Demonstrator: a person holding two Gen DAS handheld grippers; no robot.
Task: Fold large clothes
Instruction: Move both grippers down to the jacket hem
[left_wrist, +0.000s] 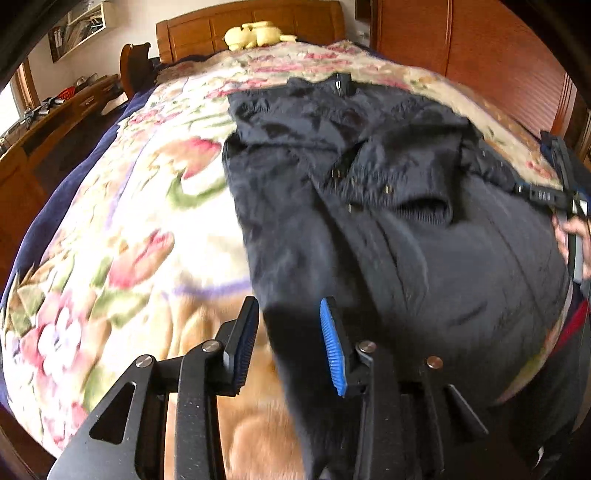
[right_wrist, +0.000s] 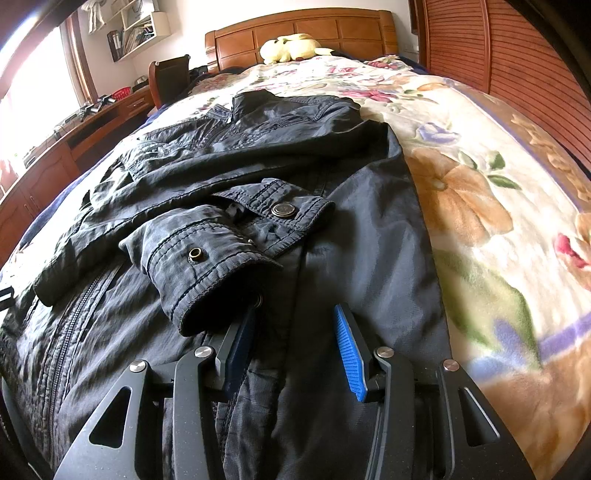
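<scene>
Two grippers are working over one dark jacket (right_wrist: 229, 177), which is lying spread on the floral blanket (right_wrist: 480, 192) covering the bed. In the right wrist view the jacket is lying lengthwise toward the wooden headboard (right_wrist: 303, 33), its collar end pointing that way and its hem end nearest the camera; it is taking up the middle and left part of the blanket, while the blanket's right edge is showing bare flowers. One sleeve is lying folded across the jacket's front, its cuff (right_wrist: 236, 254) with a metal snap resting on the body fabric just ahead of the right gripper (right_wrist: 295, 343). That gripper's jaws are standing apart, hovering over the jacket's lower part, with nothing between the blue pads.

In the left wrist view, which is blurred, the left gripper (left_wrist: 291, 343) is sitting at the jacket's left border, near the foot end of the bed. Its jaws are also standing apart, and a fold of the dark cloth is lying between them, though neither pad is pressing on it that can be told. The jacket (left_wrist: 369, 206) is stretching away to the right. A yellow plush toy (right_wrist: 288, 48) is lying at the head of the bed, against the headboard.
</scene>
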